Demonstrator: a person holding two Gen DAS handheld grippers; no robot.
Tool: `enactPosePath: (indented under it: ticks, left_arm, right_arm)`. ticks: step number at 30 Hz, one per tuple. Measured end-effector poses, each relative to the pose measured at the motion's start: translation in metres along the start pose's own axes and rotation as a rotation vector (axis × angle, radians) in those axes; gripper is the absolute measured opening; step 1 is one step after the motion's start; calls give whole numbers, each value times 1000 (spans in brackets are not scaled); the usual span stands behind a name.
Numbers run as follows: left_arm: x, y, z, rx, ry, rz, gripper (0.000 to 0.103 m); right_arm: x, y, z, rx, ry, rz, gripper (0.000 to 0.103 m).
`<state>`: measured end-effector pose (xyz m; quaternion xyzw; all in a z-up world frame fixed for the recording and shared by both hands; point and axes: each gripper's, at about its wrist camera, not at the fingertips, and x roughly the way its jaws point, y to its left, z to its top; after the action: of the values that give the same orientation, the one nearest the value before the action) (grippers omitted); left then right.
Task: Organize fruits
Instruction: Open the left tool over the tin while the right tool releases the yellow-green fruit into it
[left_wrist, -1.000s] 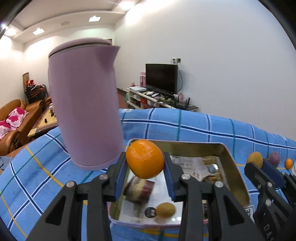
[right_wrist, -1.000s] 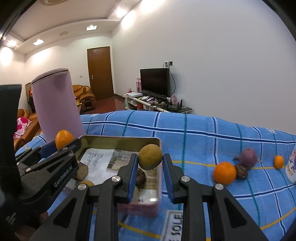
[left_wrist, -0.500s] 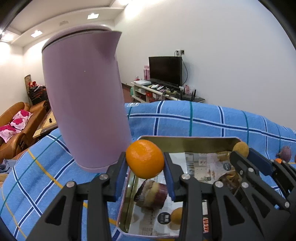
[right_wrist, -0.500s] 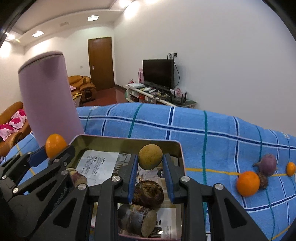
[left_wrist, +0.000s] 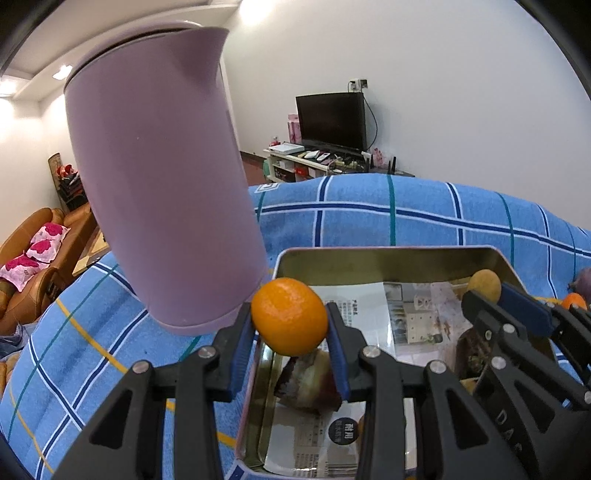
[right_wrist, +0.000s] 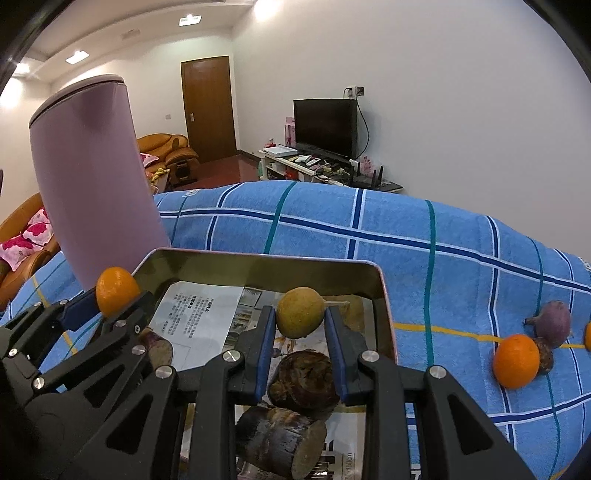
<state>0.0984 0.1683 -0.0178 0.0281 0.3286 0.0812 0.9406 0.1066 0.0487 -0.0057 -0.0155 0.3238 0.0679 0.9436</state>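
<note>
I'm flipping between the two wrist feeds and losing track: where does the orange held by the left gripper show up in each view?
Left wrist: the orange sits low at centre, clamped between the left gripper pads, over the tray's near left corner.
Right wrist: the same orange is at the left edge, beside the tray's far left corner.
Shared landmark: the tall purple kettle, standing just left of the tray in both.

Both fisheye views look forward and down along their own jaws, close above a metal tray (left_wrist: 388, 254) on a blue checked cloth (right_wrist: 424, 251). The left wrist view sits nearer a mauve jug (left_wrist: 162, 192); the right looks from further right. Both share the tray, jug and a television (right_wrist: 325, 125) beyond.
</note>
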Motion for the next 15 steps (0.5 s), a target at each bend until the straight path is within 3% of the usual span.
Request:
enactPosePath:
  ticks: [4, 6, 8, 10, 15]
  left_arm:
    - [-1, -1, 0, 3, -2, 9, 46]
    - [-3, -1, 0, 3, -13, 17, 56]
    - [-5, 1, 0, -6, -25, 25, 60]
    - [-7, 4, 0, -24, -32, 40, 71]
    - [-13, 15, 1, -78, -64, 47, 83]
  right_arm:
    - [2, 0, 0, 5, 5, 23, 30]
    - [2, -2, 0, 11, 5, 30, 40]
    - [-2, -6, -1, 24, 0, 25, 45]
    - [-2, -9, -1, 43, -2, 35, 48]
    - [-5, -16, -2, 85, -22, 61, 60]
